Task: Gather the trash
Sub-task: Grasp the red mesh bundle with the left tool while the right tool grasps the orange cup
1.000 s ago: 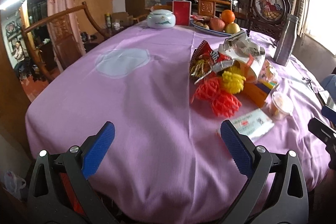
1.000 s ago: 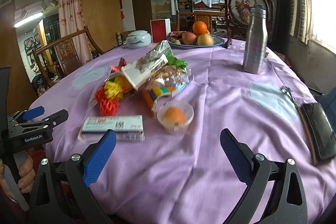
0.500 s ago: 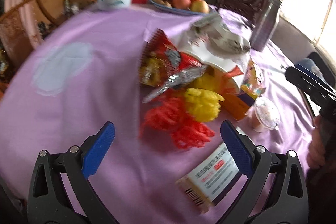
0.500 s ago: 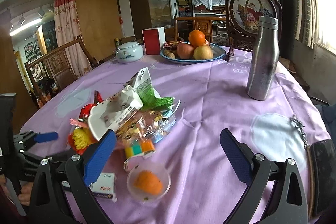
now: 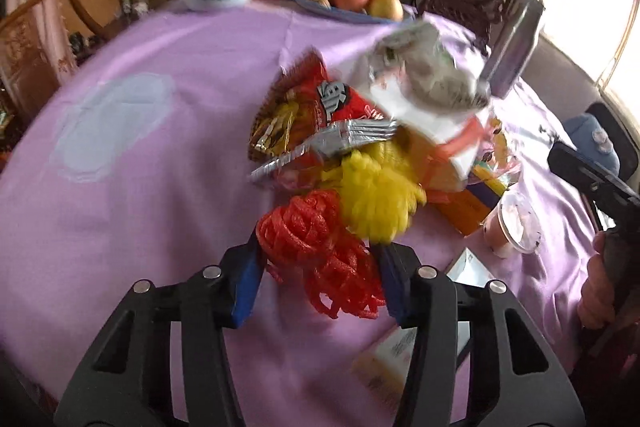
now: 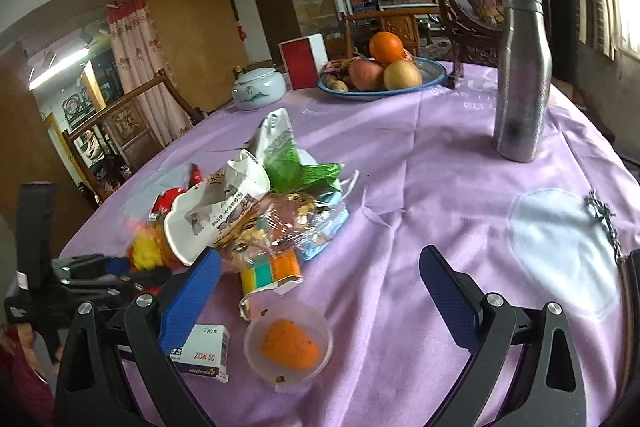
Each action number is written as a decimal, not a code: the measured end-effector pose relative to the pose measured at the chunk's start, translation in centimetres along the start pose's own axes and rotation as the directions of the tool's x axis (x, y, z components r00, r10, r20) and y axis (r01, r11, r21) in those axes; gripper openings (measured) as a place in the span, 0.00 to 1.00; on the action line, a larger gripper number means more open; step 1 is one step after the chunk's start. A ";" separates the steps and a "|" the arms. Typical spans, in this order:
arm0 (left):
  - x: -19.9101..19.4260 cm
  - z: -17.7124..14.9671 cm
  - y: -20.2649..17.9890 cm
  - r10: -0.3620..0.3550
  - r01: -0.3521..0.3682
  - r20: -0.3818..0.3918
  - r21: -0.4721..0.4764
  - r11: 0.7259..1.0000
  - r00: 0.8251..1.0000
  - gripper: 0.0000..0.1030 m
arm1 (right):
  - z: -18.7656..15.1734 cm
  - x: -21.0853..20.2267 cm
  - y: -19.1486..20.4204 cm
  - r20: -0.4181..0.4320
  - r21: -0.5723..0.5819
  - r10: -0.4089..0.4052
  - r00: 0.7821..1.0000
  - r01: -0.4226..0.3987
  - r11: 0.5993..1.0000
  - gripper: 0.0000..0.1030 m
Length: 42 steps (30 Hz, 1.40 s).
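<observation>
Fruit (image 6: 384,67) in bowl (image 6: 434,77), cup (image 6: 289,347) holding orange scrap

The left wrist view looks steeply down along its fingers from close over the trash pile (image 5: 360,155), with the far table edge in the upper frame. The right wrist view sits lower, facing more level across the table (image 6: 420,163), with the pile left of centre. Both share the pile, the fruit plate (image 5: 320,7) and the steel bottle (image 6: 520,83).
</observation>
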<state>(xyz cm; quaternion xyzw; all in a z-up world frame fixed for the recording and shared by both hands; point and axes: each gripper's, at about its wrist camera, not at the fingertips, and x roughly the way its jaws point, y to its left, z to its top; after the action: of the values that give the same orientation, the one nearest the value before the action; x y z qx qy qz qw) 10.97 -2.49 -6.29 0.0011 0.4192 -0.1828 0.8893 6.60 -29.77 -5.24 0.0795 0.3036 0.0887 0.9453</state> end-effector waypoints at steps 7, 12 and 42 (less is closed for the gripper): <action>-4.2 -1.6 3.6 0.085 -0.080 0.075 -0.059 0.995 0.994 0.52 | -1.5 -1.3 3.6 -0.010 -0.178 0.145 0.989 -0.145 0.973 0.95; -4.2 -2.8 4.3 0.052 -0.046 0.063 -0.092 0.995 0.997 0.58 | -3.1 -2.1 5.3 -0.028 -0.255 0.086 0.996 -0.090 0.963 0.95; -6.0 -3.6 7.0 0.039 -0.007 0.161 -0.197 0.980 0.986 0.33 | -3.5 0.2 3.0 -0.147 -0.109 -0.004 0.989 -0.012 0.994 0.55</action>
<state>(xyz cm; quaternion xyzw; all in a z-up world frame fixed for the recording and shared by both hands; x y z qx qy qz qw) 7.05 6.52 -5.18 -0.0967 0.3606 -0.1299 0.9186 4.39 -26.44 -7.53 0.0215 0.3672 0.1128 0.9230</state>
